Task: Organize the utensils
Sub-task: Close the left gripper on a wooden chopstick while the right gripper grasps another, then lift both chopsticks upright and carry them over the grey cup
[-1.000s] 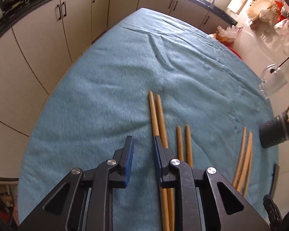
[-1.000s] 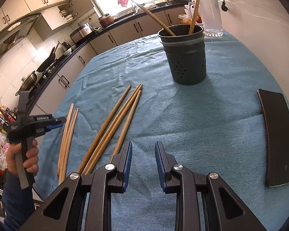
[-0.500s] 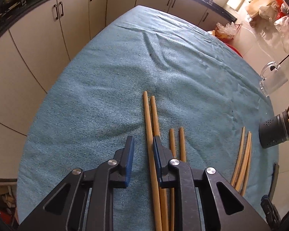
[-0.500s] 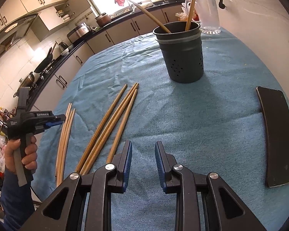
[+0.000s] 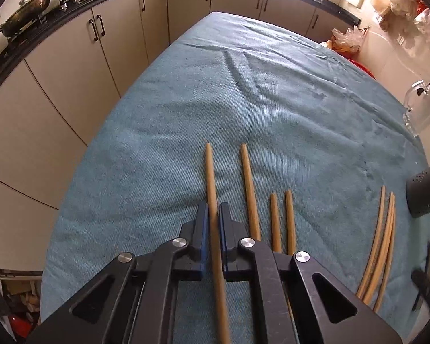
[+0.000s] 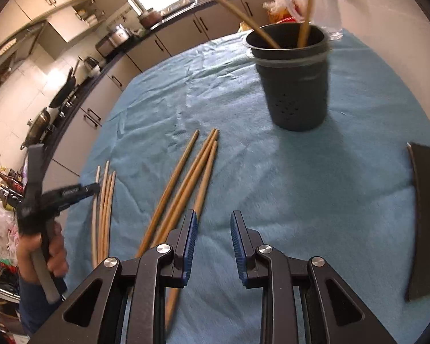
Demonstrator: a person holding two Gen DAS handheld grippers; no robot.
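Observation:
Several wooden sticks lie on a blue cloth. My left gripper (image 5: 213,213) is shut on one long wooden stick (image 5: 210,177), which runs forward between the blue pads. Three more sticks (image 5: 250,189) lie just to its right, and a further bundle (image 5: 382,243) lies farther right. My right gripper (image 6: 213,223) is open and empty above the cloth, with a group of sticks (image 6: 195,169) just to its left. A dark utensil holder (image 6: 296,83) with two sticks in it stands ahead of it. The left gripper (image 6: 96,187) also shows at the far left over thin sticks (image 6: 104,206).
A black flat object (image 6: 425,215) lies on the cloth at the right. A clear glass mug (image 5: 421,106) stands at the cloth's right edge. The holder (image 5: 425,192) also shows at the right of the left wrist view. Kitchen cabinets (image 5: 80,54) surround the table.
My left gripper has closed on the leftmost stick, which now lies apart from its neighbour. My right gripper has moved forward towards the holder and stays open.

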